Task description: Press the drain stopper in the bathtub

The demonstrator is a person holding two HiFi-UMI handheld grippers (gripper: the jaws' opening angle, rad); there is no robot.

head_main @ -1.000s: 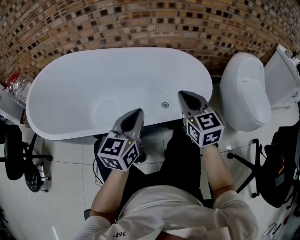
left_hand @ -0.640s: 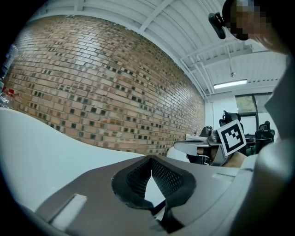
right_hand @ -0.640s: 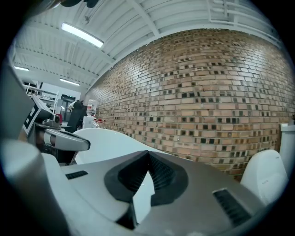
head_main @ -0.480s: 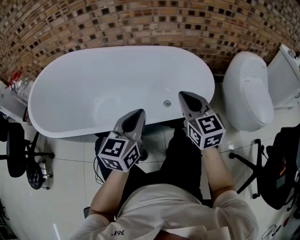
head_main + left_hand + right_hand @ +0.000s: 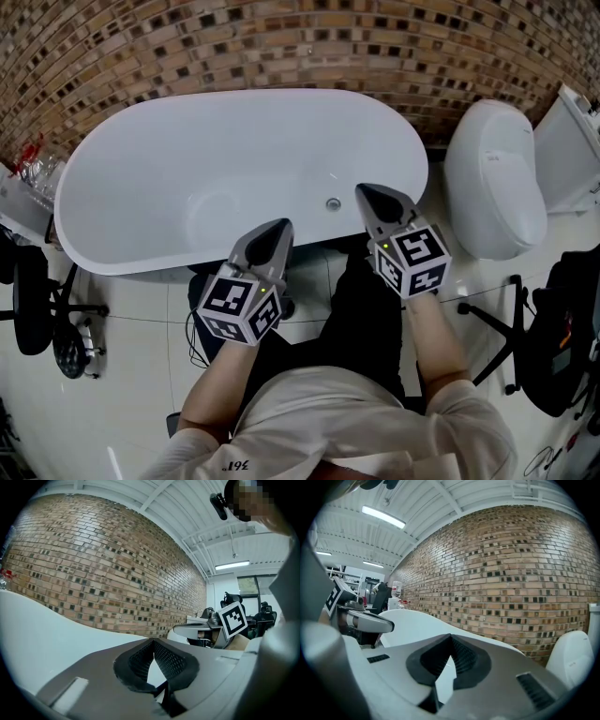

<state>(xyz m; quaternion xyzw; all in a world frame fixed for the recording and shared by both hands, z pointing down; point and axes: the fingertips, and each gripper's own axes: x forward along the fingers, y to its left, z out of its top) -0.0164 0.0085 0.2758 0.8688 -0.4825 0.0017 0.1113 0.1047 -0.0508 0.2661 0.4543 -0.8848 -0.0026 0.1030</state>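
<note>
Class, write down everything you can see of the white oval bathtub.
The white oval bathtub looks glossy and smooth, freestanding, set lengthwise along the brown brick wall on pale floor tiles. It looks dry and holds nothing loose. A small round metal drain stopper sits in its bottom towards the right end.

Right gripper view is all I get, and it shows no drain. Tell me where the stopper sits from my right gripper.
Observer: Head view shows the drain stopper on the bathtub floor, just left of the right gripper.
Operator: Now report the other one.
Observer: The left gripper hangs with its tip over the near rim, further left of the stopper.
Operator: Check its jaws.
Observer: Together, nothing between them.
</note>
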